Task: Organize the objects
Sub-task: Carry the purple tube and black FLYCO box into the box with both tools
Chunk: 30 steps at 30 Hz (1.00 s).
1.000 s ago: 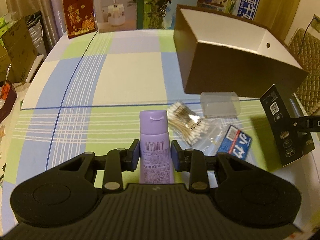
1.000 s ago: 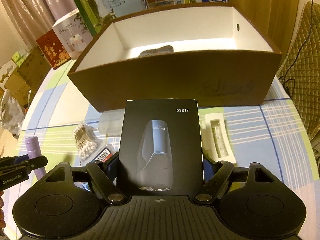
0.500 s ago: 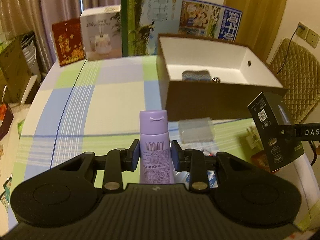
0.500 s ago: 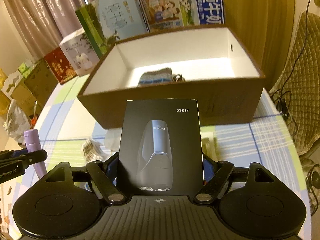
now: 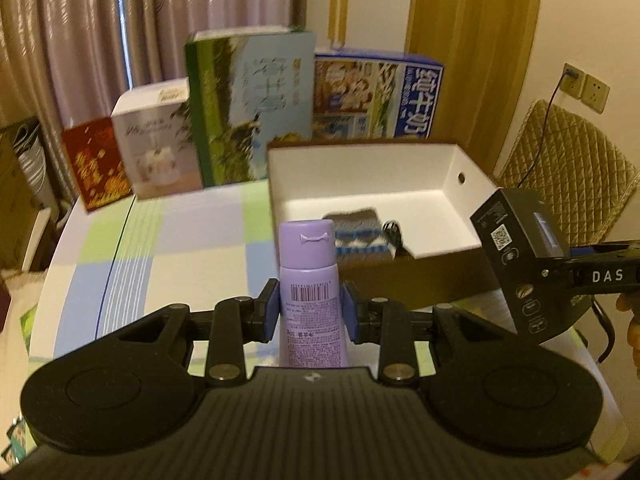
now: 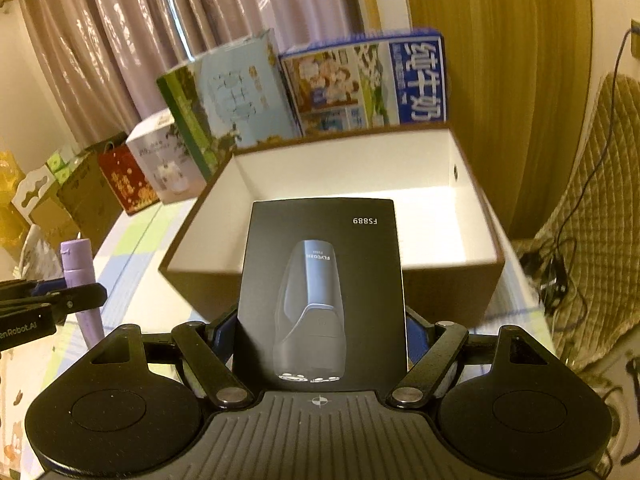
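Black box (image 6: 320, 292): "FS889" and "FLYCO", printed upside down. Right gripper (image 5: 560, 276) arm: "DAS". Left gripper (image 6: 76, 300) arm: "enRobot.AI". Purple tube (image 5: 310, 292): barcode, "30g". Blue carton (image 6: 416, 80): "纯牛奶".

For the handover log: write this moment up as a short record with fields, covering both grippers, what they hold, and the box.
left gripper: shut on the purple bottle, held upright, cap up
right gripper: shut on the black carton, print upside down
brown box: open, white inside, on the checked tablecloth
in the box: striped cloth and a dark cord
held items: both outside the box, on its near side
behind the box: printed cartons standing in a row
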Each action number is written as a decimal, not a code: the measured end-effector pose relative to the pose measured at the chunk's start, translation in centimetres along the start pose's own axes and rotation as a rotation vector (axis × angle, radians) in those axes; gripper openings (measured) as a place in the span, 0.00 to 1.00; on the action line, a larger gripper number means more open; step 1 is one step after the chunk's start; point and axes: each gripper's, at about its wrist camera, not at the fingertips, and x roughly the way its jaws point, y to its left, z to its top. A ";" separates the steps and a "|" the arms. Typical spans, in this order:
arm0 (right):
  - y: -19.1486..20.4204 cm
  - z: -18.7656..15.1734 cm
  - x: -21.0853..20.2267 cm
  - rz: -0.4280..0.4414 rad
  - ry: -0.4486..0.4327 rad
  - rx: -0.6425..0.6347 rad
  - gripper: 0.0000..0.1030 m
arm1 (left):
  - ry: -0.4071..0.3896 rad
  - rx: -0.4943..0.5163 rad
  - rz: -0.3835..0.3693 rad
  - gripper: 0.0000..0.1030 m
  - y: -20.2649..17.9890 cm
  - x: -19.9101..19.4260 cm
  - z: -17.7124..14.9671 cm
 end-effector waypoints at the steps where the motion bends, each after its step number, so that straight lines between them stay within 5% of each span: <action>1: -0.1 0.5 0.1 0.000 -0.007 -0.002 0.74 | -0.004 0.005 -0.004 0.27 -0.2 0.2 0.4; 18: -2.9 7.1 5.1 -0.057 -0.035 -0.017 0.74 | 0.011 0.030 -0.029 0.27 -2.1 8.1 7.7; 30: -4.9 7.8 11.1 -0.110 0.021 -0.021 0.74 | 0.152 0.007 0.001 0.27 -1.7 16.2 7.1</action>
